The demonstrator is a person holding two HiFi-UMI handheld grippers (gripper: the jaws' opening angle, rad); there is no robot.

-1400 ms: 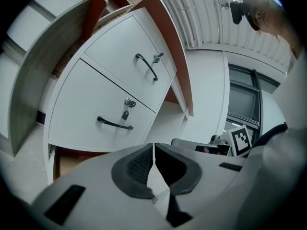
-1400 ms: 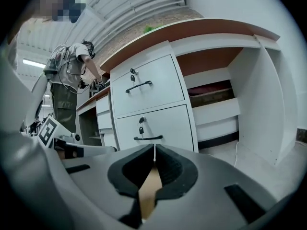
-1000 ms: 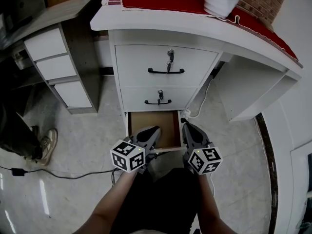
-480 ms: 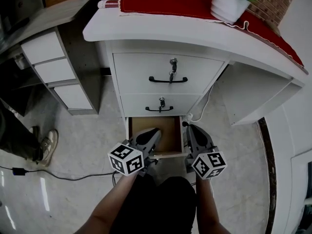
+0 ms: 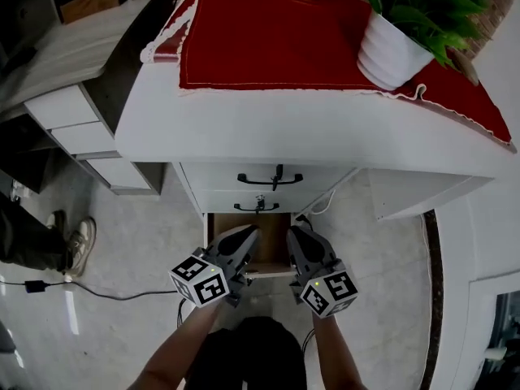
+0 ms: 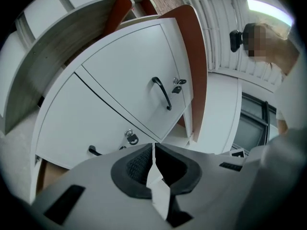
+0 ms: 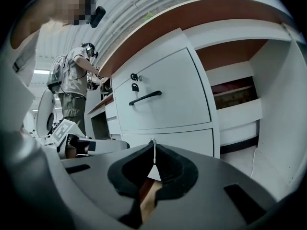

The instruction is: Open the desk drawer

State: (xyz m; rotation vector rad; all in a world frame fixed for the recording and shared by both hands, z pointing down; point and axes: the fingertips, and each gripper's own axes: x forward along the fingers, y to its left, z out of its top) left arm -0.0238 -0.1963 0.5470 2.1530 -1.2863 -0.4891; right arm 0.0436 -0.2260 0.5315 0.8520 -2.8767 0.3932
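The white desk [image 5: 244, 128] has three front drawers. Its bottom drawer [image 5: 270, 238] is pulled out and shows a brown wooden inside; the white front panel [image 5: 266, 274] lies between my two grippers. The left gripper [image 5: 246, 234] hovers over the drawer's left side, jaws shut with nothing between them. On the right side the right gripper [image 5: 293, 234] is shut and empty too. The left gripper [image 6: 153, 147] looks up at the top drawer's black handle [image 6: 163, 93] and keys [image 6: 178, 83]. The right gripper [image 7: 153, 143] faces the same handle [image 7: 144, 97].
A red cloth [image 5: 268, 39] and a potted plant [image 5: 398, 51] sit on the desk top. A grey desk with white drawers [image 5: 69, 116] stands left. A person's shoe [image 5: 78, 242] and a black cable [image 5: 89, 291] are on the floor. Another person [image 7: 74, 90] stands further off.
The head view has moved forward over the desk, so the desk top now hides most of the upper drawers. Both grippers stay shut beside the open bottom drawer.
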